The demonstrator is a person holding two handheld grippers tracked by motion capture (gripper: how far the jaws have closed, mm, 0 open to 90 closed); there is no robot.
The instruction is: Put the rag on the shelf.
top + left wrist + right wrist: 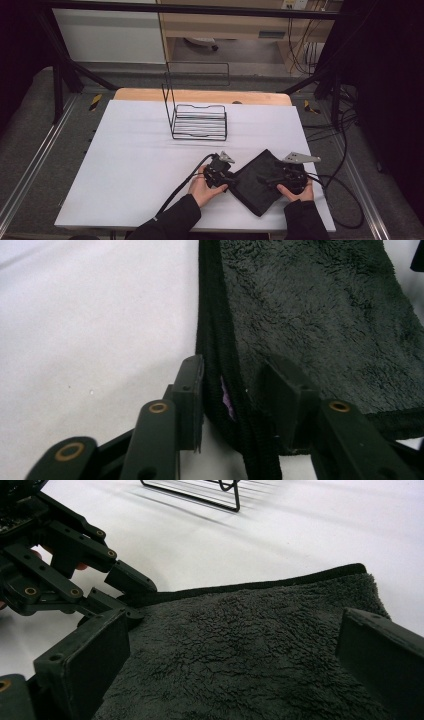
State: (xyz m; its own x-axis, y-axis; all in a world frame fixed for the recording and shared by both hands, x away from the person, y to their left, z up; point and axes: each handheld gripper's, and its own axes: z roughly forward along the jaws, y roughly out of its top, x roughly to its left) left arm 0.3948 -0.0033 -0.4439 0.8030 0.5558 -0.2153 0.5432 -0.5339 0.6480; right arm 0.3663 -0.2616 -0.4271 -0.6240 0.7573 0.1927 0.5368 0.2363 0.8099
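Note:
A dark, plush folded towel (257,196) lies on the white table (135,165) near its front right. My left gripper (230,178) lies low at the towel's left corner. In the left gripper view its jaws (235,385) straddle the thick hemmed edge (220,340): one jaw on the table beside the hem, the other on the pile, with a gap left inside. A small purple tag (227,401) shows at that edge. My right gripper (273,179) rests over the towel's right part with jaws (235,635) spread wide and nothing pinched. The left gripper (132,592) also appears there at the towel's corner.
A black wire rack (200,122) with a tall wire back stands mid-table behind the towel, also visible as the rack (200,490) in the right gripper view. Cables (345,200) trail off the table's right side. Bare white table stretches to the left.

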